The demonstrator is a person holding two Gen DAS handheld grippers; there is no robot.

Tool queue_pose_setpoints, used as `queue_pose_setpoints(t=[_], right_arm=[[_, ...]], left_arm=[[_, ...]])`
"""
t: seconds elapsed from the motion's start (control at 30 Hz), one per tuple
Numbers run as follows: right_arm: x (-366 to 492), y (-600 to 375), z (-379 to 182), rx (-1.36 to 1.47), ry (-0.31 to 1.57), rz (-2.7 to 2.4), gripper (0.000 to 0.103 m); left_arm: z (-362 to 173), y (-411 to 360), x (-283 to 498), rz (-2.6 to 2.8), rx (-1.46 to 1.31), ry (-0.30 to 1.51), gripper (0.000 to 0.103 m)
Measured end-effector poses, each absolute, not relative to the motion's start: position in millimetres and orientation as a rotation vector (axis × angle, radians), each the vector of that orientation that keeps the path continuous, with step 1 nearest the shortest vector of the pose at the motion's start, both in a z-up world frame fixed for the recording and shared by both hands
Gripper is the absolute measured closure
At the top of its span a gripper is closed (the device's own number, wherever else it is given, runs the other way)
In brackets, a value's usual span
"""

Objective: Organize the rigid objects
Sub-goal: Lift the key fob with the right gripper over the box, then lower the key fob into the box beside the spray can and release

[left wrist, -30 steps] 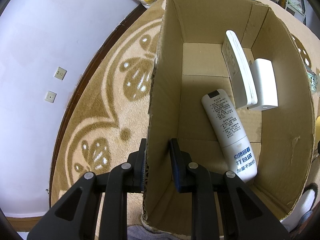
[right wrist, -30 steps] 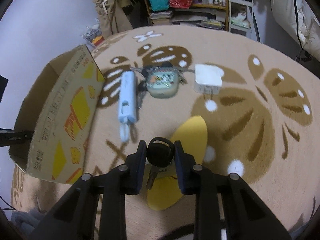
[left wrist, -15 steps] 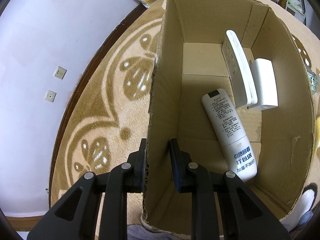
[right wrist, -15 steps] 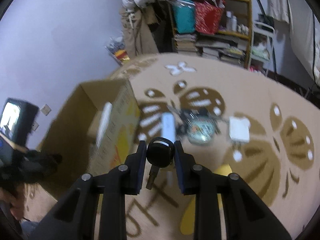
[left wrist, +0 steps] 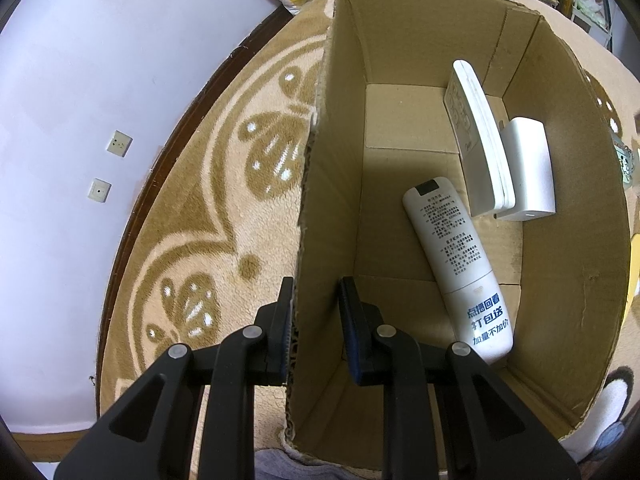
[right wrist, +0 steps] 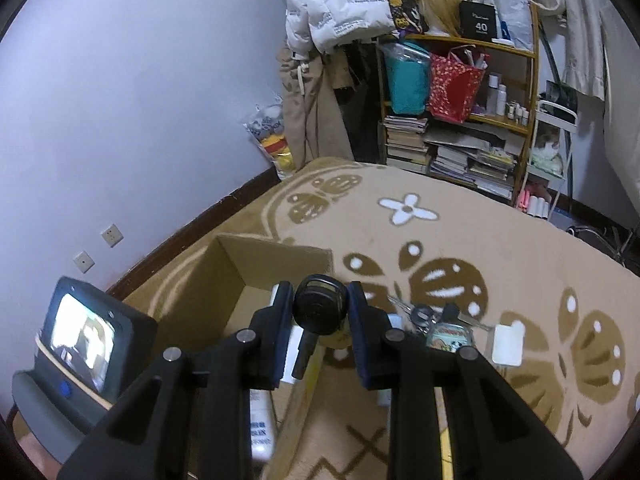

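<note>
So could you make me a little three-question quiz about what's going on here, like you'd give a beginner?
1. True or false: the right tool holds a black key.
2. What is the left tool straddling?
A. a book
B. the wall of the cardboard box
C. a red bag
3. How many white items lie inside the box: the tube, the remote and the small white box included?

Key: 1 true; 2 B; 3 three.
</note>
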State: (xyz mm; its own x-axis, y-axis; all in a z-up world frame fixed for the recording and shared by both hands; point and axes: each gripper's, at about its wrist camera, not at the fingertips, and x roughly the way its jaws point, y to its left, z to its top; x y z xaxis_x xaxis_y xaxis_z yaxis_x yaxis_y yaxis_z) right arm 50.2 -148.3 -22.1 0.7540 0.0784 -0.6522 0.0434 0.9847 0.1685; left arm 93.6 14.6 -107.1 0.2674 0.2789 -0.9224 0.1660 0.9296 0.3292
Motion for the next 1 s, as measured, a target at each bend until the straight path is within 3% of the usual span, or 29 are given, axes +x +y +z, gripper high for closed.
queue_pose_setpoints(t=[1.0], right_arm=[[55.7,-114.3,-51.1,0.165,0.787,0.128,0.074]], left_arm=[[-108.2,16.4,95.2,0.071,0.380,1.313,0.082]])
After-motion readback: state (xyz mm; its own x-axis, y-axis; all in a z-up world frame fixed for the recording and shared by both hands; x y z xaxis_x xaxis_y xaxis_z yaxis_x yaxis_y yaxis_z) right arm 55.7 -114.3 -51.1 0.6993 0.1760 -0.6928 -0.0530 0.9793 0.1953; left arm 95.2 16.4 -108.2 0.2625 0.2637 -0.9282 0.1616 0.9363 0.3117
